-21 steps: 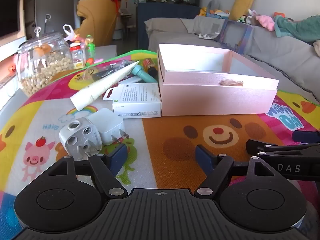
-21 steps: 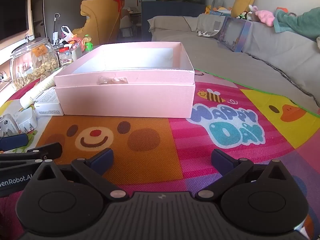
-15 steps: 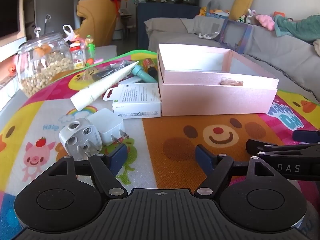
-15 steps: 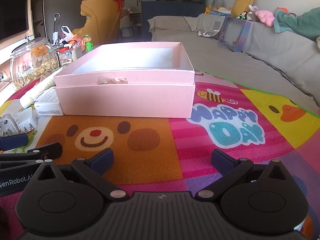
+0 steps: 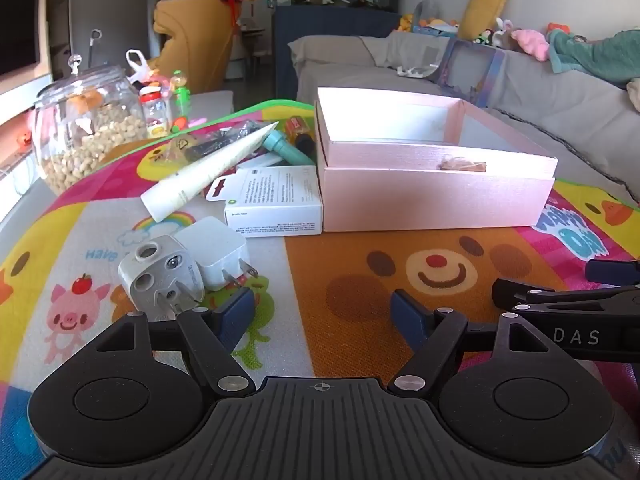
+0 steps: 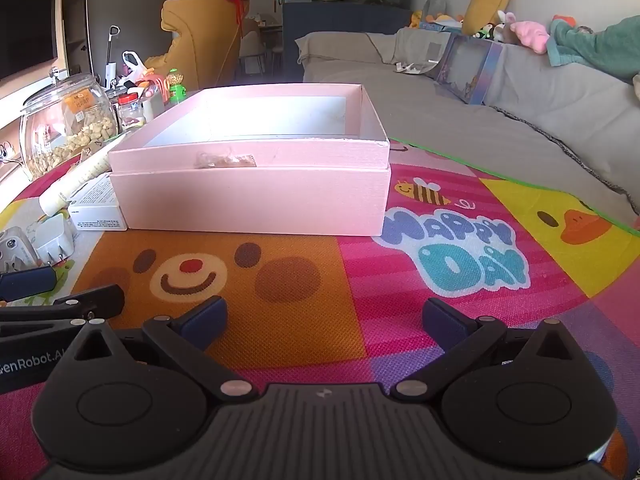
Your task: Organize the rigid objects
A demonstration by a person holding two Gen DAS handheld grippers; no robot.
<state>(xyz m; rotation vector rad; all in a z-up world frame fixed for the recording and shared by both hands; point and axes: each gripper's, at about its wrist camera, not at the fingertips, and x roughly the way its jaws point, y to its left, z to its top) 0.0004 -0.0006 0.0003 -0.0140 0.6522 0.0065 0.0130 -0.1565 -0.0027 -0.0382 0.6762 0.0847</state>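
Bright cartoon play mat (image 6: pixel 460 248) with bear face, open pink box (image 6: pixel 256 184) at its middle, white plug adapters (image 5: pixel 188 264), carton (image 5: pixel 276 200) and tube (image 5: pixel 208 168) left of it, glass jar (image 5: pixel 84 128), grey sofa (image 6: pixel 520 120) behind, left gripper (image 5: pixel 322 314) and right gripper (image 6: pixel 322 318) both spread wide, holding nothing

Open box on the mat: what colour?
Pale pink box, white inside; clearest in the right wrist view.

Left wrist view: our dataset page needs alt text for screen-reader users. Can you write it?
An open hand-held gripper hovers over a cartoon play mat, empty. Ahead sit a pink box, two white plug adapters, a small white carton and a white tube.
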